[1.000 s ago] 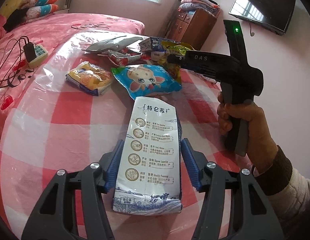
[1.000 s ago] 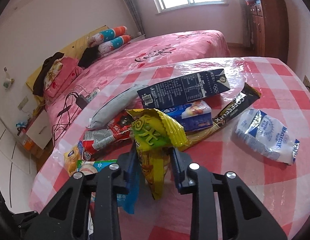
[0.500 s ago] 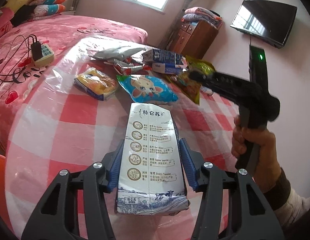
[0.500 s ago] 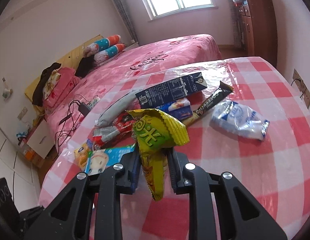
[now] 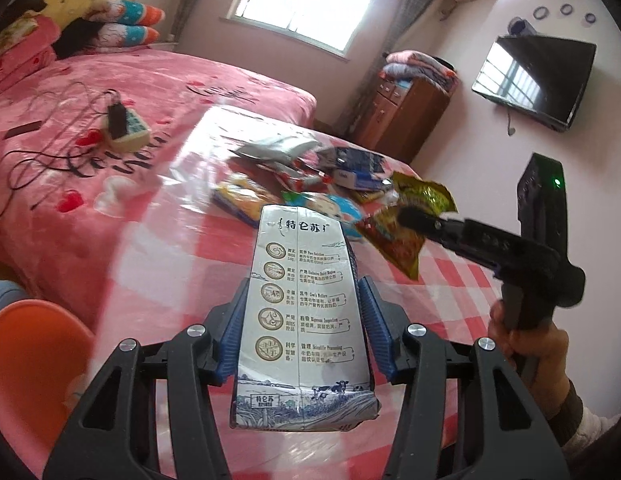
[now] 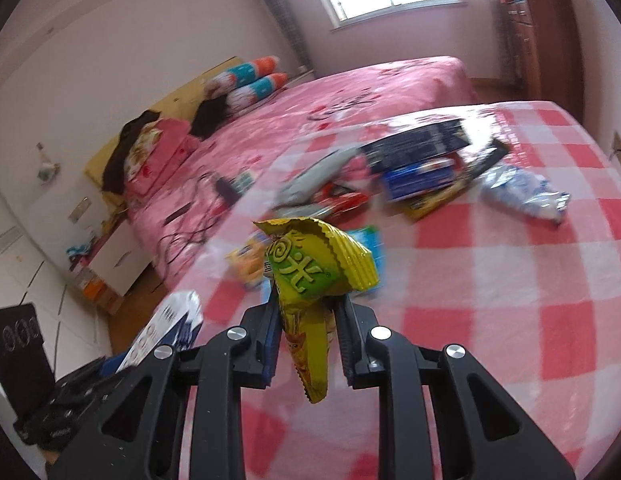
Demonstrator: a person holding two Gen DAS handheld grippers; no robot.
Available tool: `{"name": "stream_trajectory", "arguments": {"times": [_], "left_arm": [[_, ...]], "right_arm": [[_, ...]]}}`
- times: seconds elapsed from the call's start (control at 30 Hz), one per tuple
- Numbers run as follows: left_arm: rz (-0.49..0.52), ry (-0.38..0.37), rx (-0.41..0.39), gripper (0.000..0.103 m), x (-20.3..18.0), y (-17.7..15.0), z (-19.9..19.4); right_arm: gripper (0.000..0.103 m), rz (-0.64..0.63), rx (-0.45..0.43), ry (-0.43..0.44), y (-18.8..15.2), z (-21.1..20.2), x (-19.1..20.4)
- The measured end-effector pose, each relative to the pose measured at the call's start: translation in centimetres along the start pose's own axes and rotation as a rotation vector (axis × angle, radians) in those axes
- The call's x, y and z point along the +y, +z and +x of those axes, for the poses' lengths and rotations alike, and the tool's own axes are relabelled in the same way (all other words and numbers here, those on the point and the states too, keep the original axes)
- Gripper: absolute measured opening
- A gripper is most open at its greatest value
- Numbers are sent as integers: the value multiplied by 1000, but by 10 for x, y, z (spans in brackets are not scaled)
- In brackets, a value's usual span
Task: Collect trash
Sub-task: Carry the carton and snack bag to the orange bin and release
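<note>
My left gripper point(image 5: 302, 312) is shut on a white and blue milk carton point(image 5: 302, 320) and holds it above the checked table point(image 5: 182, 280). My right gripper point(image 6: 308, 324) is shut on a yellow-green snack wrapper point(image 6: 310, 276), lifted off the table; it also shows in the left wrist view point(image 5: 410, 224), to the right of the carton. More trash lies in a pile at the table's far side: a grey bag point(image 6: 318, 172), a dark blue carton point(image 6: 418, 148), a red wrapper point(image 6: 342, 200), a clear plastic bag point(image 6: 522, 192).
A pink bed point(image 5: 110, 92) borders the table on the left, with a power strip and cables point(image 5: 122, 128) on it. An orange chair point(image 5: 30, 364) stands at the lower left. A wooden cabinet point(image 5: 406, 116) and a wall TV point(image 5: 534, 80) are behind.
Both grippers have pulled back and up from the pile, each keeping its item. The trash pile now looks smaller and farther away, and the orange chair has come into view.
</note>
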State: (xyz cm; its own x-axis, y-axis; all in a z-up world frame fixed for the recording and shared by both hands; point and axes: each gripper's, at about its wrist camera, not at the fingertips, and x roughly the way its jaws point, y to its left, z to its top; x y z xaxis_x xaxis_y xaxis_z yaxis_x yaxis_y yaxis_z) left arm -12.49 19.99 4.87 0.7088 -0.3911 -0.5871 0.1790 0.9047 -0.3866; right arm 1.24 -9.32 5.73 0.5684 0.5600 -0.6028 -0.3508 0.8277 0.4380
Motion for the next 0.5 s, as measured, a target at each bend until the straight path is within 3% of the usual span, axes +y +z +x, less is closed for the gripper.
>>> {"name": "stream_trajectory", "arguments": {"times": [0.23,0.5], "left_arm": [[-56,91,-49,54,40,-6,-41],[-179,249,-75,54,109,-28,-83]], "right_arm": [[26,-93,84,129,-16,18,70],[26,-232,184,242,-38,48,156]]}}
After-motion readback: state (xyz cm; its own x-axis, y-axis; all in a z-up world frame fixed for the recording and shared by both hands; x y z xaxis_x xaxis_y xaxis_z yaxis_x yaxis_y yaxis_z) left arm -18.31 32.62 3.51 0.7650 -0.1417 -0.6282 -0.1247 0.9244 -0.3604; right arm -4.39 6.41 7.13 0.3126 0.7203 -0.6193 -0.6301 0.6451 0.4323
